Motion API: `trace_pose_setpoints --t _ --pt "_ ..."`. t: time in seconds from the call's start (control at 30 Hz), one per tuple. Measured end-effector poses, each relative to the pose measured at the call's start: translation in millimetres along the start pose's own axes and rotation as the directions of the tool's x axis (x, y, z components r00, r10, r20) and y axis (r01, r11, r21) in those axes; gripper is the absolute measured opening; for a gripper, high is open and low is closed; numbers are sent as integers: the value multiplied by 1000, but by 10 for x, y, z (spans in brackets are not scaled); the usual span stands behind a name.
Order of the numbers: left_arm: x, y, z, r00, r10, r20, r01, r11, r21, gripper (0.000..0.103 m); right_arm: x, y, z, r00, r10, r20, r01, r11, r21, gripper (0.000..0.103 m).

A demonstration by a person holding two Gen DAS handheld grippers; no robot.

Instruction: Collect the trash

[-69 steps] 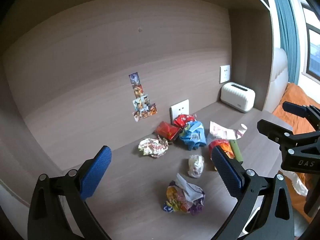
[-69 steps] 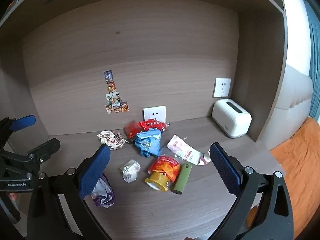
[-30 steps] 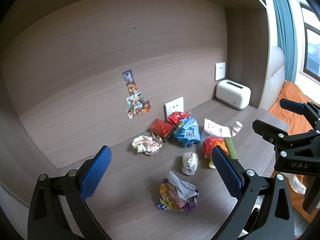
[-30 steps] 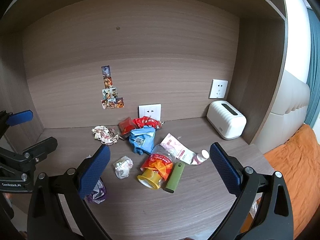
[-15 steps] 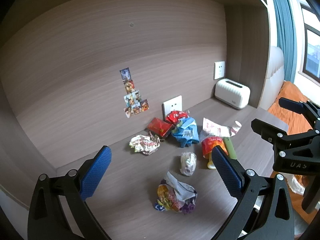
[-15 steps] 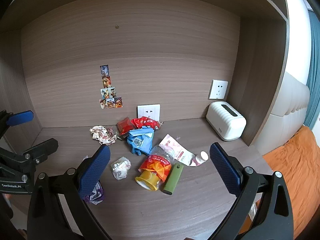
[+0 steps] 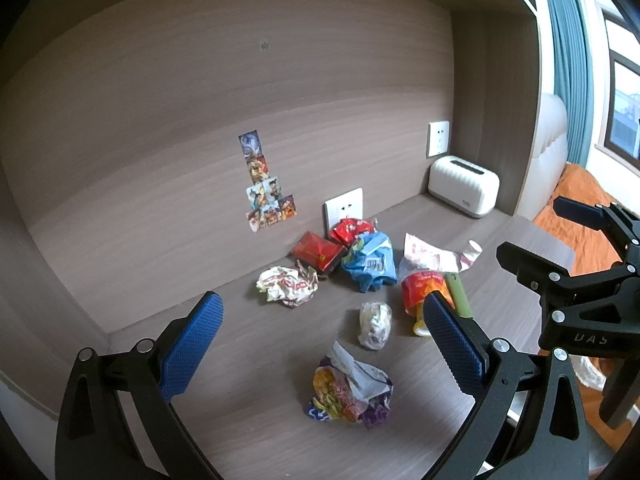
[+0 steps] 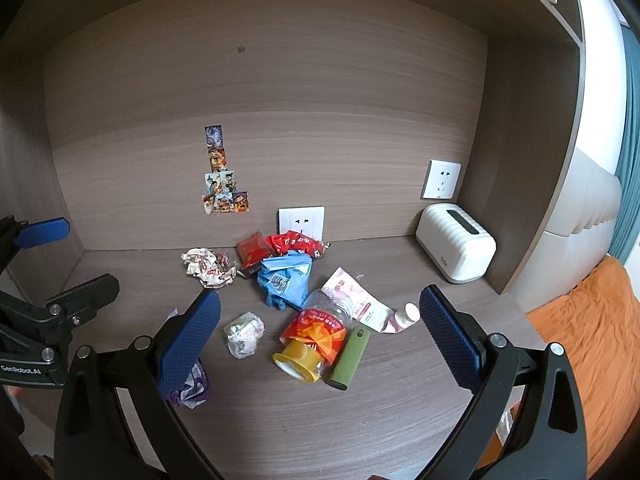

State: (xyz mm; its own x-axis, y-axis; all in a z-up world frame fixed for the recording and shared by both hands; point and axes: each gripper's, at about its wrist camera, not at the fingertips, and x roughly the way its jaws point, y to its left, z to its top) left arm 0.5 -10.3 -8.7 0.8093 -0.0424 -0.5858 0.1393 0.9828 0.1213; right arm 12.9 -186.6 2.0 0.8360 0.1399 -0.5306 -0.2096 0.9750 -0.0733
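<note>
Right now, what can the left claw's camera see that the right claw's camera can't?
Only the left view shows the window and the whole colourful wrapper; the right view's own finger hides most of it. Only the right view shows the whole yellow-capped jar. Both show the blue bag, toaster, stickers, and open claws, left and right.

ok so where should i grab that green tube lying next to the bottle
Grip the green tube across its middle, coming straight down from above with the right gripper. It lies flat on the desk, its left side close against the plastic bottle, so its bare right side and top are easier to reach.
</note>
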Motion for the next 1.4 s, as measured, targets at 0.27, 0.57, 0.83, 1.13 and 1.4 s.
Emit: trace_pose_setpoints --t 0.27,0.57,0.83,1.13,1.4 --pt "38 27 -17 1000 -10 -13 10 1000 5 98 32 34 -28 1000 3 -11 -3 1000 3 99" --pt "109 56 -117 999 -45 -21 45 999 16 98 128 78 -50 999 1 -34 -1 1000 2 99" --pt "465 92 -453 992 -74 -102 79 996 50 98 415 205 -148 995 24 -98 -25 1000 -9 99" --pt "914 24 -776 974 -144 -176 164 981 105 98 1027 502 -297 976 87 -199 -99 994 -53 99" --pt "1282 43 -900 946 -244 -215 264 962 71 98 1549 711 -431 952 130 -277 -162 982 -94 98"
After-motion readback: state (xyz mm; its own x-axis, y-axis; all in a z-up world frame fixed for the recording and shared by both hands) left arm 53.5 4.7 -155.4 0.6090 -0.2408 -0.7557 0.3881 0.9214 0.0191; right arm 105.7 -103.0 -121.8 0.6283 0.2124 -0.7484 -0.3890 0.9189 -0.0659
